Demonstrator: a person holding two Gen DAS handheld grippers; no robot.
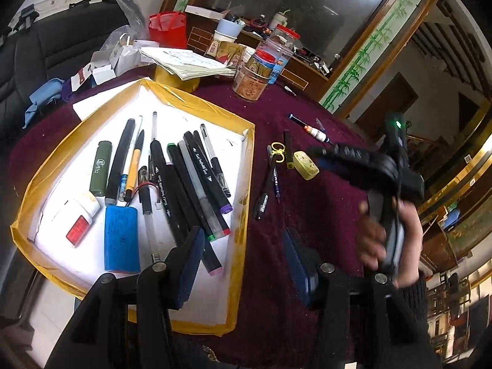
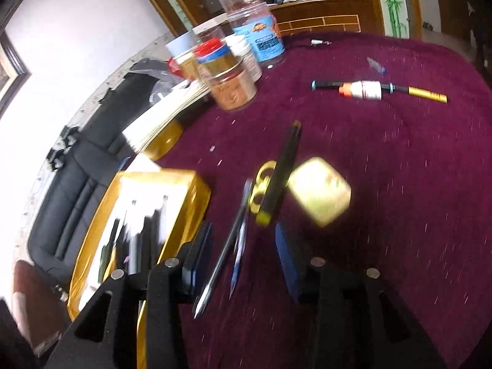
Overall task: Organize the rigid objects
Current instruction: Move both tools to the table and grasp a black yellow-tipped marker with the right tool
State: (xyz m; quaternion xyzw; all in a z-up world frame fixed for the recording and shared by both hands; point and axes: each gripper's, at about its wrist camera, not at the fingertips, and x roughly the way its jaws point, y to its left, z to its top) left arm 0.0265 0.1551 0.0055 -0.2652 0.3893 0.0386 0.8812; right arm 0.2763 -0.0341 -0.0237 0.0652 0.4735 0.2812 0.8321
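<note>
Both jaws part-open (empty), black pen (image 2: 221, 261) lengthwise btwn right jaws, tip nearest.

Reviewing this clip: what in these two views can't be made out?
- Right wrist view: motion blur smears the tray contents and the yellow case.
- Left wrist view: right gripper fingertips blurred; jaw state unclear.
- Left wrist view: left gripper covers the near marker ends.
- Both views: jar label text too small.

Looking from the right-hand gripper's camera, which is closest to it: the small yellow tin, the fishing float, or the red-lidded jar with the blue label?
From the right gripper:
1. Yellow tin, just ahead, slightly right.
2. Fishing float, farther, toward the right on the cloth.
3. Blue-labelled jar, farthest, at the table's back edge.
</note>
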